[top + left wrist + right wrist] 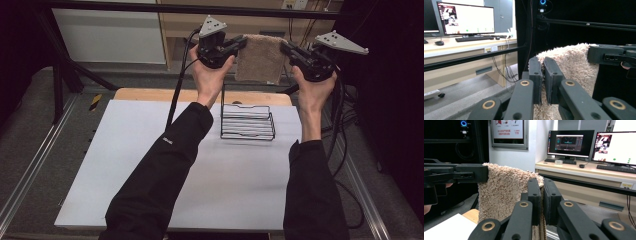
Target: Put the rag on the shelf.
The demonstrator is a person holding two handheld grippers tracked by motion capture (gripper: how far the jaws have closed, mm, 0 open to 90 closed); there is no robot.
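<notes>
Sleeves: black fabric with a soft matte look, covering both forearms that rise from the near edge of the high view; bare hands beyond the cuffs.
Table (pixel 125 165): flat white rectangular sheet, smooth, with a pale wooden strip along its far edge.
Wire rack (pixel 247 122): thin black metal rods bent into a shallow rectangular basket, standing on the far part of the table, below the towel and between the two hands.
Left gripper (pixel 242 44): black hard plastic body with a grey three-cornered plate on top, held up in the left hand (pixel 210 75); a black cable trails down from it.
Left jaws: two blocky black pads on arms with brass-ringed pivots, pressed together on the towel's upper corner, pile bulging between them in the left gripper view.
Right gripper (pixel 285 47): same black build, grey plate tilted, held up in the right hand (pixel 312 90).
Right jaws: closed flat on the opposite upper corner, a fold of pile caught between the pads in the right gripper view.
Towel (pixel 261 59): beige, thick shaggy terry pile, roughly rectangular; hangs in the air between the two grippers, top edge stretched level, lower edge loose above the rack and clear of it.
Background: dark metal frame bars, a light wooden desk with monitors and keyboards.
</notes>
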